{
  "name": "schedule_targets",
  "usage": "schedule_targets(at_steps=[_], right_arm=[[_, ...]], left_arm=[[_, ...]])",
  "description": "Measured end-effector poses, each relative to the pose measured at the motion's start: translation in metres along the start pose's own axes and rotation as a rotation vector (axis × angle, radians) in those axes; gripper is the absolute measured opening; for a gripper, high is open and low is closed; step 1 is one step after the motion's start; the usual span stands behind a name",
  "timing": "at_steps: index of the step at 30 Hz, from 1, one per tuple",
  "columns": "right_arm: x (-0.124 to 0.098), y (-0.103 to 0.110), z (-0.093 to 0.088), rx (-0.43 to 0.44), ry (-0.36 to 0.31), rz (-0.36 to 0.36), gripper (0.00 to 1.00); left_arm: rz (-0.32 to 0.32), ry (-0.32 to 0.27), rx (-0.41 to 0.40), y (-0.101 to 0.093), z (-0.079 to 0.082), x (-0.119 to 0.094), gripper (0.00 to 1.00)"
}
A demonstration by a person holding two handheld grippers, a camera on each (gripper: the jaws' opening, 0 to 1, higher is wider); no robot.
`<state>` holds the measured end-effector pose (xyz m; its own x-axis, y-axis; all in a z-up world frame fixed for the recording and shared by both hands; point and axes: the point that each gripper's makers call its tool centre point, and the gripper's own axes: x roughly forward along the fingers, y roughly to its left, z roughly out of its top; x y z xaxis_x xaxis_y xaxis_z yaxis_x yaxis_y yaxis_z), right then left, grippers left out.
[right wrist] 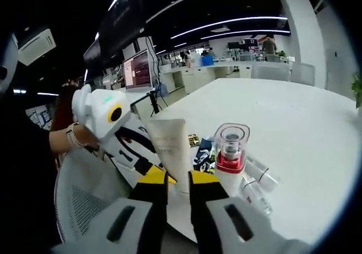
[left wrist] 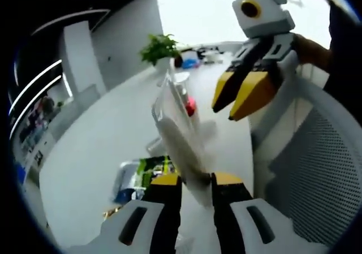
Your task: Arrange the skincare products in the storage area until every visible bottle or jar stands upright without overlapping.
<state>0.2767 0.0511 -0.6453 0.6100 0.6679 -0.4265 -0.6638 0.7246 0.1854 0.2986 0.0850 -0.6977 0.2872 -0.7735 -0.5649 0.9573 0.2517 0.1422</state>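
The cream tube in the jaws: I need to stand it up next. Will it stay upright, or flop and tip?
The cream tube looks like soft, flat-sided plastic, so it will probably flex under a squeeze. It is tall and narrow, so it likely tips easily unless set on its cap. The bottle with the red band stands close beside it and could be knocked.

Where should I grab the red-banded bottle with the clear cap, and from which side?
Probably the white body just below the red band of the bottle, coming in level from the near table edge. It stands upright, and the clear cap might pull off. Small clear bottles lie close on its right, and the left gripper holds the cream tube on its left.
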Motion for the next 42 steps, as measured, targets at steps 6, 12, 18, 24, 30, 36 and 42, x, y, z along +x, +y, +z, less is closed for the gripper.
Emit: schedule_targets(at_steps=[6, 12, 18, 24, 30, 36, 42], right_arm=[[-0.007, -0.007, -0.002, 0.014, -0.003, -0.028, 0.16], [-0.014, -0.018, -0.002, 0.024, -0.01, -0.069, 0.21], [-0.017, -0.024, -0.003, 0.01, -0.001, -0.094, 0.3], [-0.018, -0.029, -0.005, 0.014, 0.009, -0.113, 0.43], [-0.018, -0.033, -0.006, -0.009, 0.027, -0.144, 0.55], [-0.019, -0.037, -0.007, -0.03, 0.042, -0.165, 0.7], [-0.02, -0.039, -0.008, -0.026, 0.045, -0.179, 0.81]], left_arm=[[-0.023, -0.009, 0.011, -0.002, -0.001, 0.002, 0.17], [-0.036, -0.011, 0.015, 0.0, -0.004, 0.005, 0.17], [-0.061, -0.029, 0.041, 0.002, -0.003, 0.007, 0.16], [-0.114, -0.031, 0.086, 0.004, -0.002, 0.009, 0.16], [-0.14, -0.038, 0.108, 0.006, 0.001, 0.013, 0.15], [-0.164, -0.046, 0.126, 0.007, 0.004, 0.017, 0.15], [-0.193, -0.053, 0.16, 0.009, 0.006, 0.021, 0.16]])
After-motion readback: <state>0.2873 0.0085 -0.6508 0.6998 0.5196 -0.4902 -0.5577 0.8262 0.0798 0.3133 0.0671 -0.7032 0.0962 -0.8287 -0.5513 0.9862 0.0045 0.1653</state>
